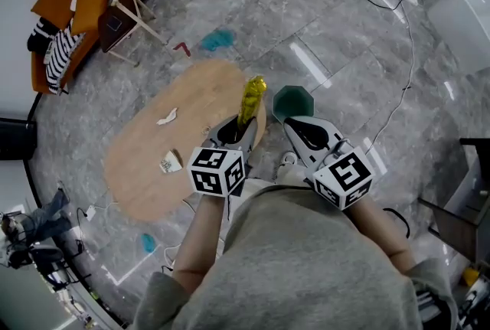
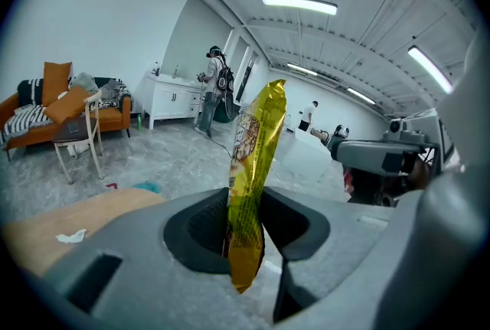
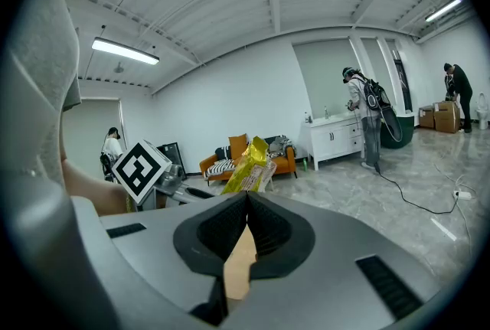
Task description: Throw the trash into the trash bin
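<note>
Yellow foil snack wrapper (image 2: 249, 168) is pinched upright in my left gripper (image 1: 233, 133), long axis running out past the tips; dark green hexagonal trash bin (image 1: 293, 102) sits just ahead-right, nearer my closed, empty right gripper (image 1: 300, 125).

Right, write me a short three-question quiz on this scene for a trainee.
1. True or false: the right hand-held gripper holds the wrapper.
2. Where is the bin? A) on the floor beside the table; B) on the table; C) under the table.
3. Fill in: the left hand-held gripper is shut on a ___ wrapper.

Key: 1 false, its jaws are together on nothing; 2 A; 3 yellow.
</note>
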`<state>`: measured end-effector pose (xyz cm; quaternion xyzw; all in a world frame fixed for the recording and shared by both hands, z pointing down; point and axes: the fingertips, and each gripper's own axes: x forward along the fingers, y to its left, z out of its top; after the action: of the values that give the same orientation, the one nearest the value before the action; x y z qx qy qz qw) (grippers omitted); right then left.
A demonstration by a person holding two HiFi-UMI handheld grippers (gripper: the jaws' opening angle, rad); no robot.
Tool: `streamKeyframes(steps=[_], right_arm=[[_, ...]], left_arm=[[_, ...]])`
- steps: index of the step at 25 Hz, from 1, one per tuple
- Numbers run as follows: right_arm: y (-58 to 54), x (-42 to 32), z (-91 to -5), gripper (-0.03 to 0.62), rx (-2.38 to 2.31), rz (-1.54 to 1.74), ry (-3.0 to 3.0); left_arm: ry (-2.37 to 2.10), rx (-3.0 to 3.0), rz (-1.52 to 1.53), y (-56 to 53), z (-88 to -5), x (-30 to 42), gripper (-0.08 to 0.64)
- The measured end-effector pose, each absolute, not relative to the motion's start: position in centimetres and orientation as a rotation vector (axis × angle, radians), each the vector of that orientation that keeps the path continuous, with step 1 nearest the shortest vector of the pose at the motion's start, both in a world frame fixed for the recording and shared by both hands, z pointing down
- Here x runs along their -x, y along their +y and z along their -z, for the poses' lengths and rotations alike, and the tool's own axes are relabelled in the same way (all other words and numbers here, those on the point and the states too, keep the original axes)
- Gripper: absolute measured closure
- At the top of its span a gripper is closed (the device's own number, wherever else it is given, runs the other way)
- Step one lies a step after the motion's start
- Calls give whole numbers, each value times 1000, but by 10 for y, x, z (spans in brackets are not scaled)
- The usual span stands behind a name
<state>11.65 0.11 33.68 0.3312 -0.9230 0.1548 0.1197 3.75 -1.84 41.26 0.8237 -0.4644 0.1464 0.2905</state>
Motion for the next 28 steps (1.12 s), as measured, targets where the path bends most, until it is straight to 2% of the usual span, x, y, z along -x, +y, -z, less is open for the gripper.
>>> streamKeyframes(steps=[9, 28], right_arm=[[-1, -148, -338, 584, -1005, -473, -2690], [4, -178, -359, 584, -1135, -593, -2643]], left_arm=[[-1190, -2210, -418, -21, -419, -74, 434], [-1107, -2219, -487, -19, -440, -105, 434]])
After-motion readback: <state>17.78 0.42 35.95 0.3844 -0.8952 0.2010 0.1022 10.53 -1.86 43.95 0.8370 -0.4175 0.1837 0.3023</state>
